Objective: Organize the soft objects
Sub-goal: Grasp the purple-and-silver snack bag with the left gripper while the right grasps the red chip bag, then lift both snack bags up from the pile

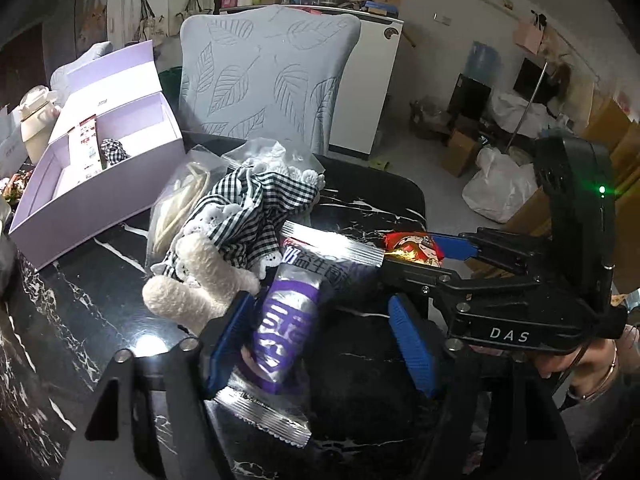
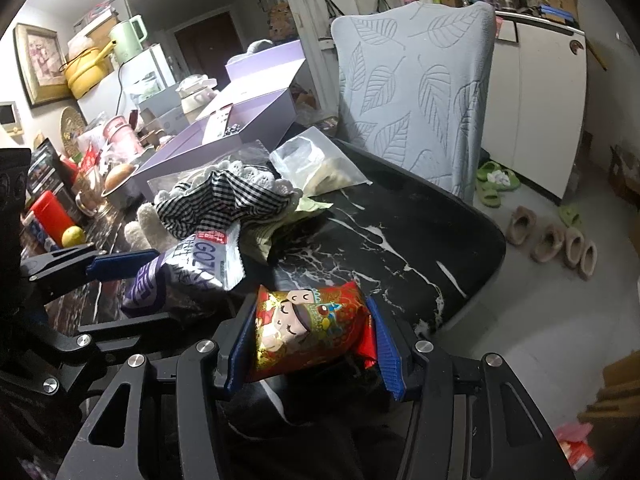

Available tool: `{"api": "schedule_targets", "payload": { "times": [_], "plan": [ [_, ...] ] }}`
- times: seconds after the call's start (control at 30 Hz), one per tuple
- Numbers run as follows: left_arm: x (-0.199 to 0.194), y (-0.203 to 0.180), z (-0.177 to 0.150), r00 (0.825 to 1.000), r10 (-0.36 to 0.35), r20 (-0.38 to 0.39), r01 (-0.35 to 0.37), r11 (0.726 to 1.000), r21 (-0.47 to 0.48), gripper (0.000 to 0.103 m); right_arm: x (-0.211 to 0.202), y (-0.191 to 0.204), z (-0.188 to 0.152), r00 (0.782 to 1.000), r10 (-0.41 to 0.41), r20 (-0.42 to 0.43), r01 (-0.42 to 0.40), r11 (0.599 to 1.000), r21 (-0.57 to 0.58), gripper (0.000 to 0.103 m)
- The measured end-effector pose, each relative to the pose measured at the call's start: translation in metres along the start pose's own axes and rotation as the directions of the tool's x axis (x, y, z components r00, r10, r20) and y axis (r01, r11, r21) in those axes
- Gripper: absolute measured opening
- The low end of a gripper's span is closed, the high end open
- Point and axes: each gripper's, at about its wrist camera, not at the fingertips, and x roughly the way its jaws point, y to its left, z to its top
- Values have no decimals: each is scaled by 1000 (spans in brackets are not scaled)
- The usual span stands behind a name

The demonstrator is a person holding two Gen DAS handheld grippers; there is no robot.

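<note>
My left gripper (image 1: 320, 336) stands open around a silver and purple snack packet (image 1: 288, 316) that lies against its left pad on the black marble table (image 1: 100, 304). My right gripper (image 2: 312, 340) is shut on a red and gold snack packet (image 2: 308, 328); it also shows in the left wrist view (image 1: 414, 246). A white plush toy in a black-and-white checked dress (image 1: 224, 232) lies just beyond the purple packet. The toy also shows in the right wrist view (image 2: 216, 200).
An open lilac box (image 1: 100, 160) holding a card and a checked cloth stands at the far left. Clear plastic bags (image 1: 180, 196) lie behind the toy. A chair with a leaf-print cover (image 1: 264, 76) stands at the table's far edge. Clutter lines the left side (image 2: 60, 216).
</note>
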Motion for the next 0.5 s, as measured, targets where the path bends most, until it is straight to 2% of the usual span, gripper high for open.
{"api": "schedule_targets", "payload": {
  "times": [0.07, 0.13, 0.23, 0.43, 0.5],
  "plan": [
    [0, -2, -1, 1000, -1, 1, 1, 1000, 3, 54, 0, 0, 0, 1000, -3, 0, 3, 1000, 3, 52],
    [-2, -5, -3, 1000, -7, 6, 7, 1000, 7, 49, -1, -1, -1, 1000, -6, 1, 6, 1000, 5, 52],
    [1, -9, -5, 1000, -15, -5, 15, 1000, 18, 49, -1, -1, -1, 1000, -7, 1, 7, 1000, 7, 52],
    [29, -5, -9, 996, -4, -93, 3, 1000, -14, 49, -1, -1, -1, 1000, -12, 0, 12, 1000, 0, 52],
    [32, -5, -6, 996, 30, -83, -30, 1000, 9, 49, -2, -1, -1, 1000, -9, -3, 9, 1000, -5, 52]
  ]
}}
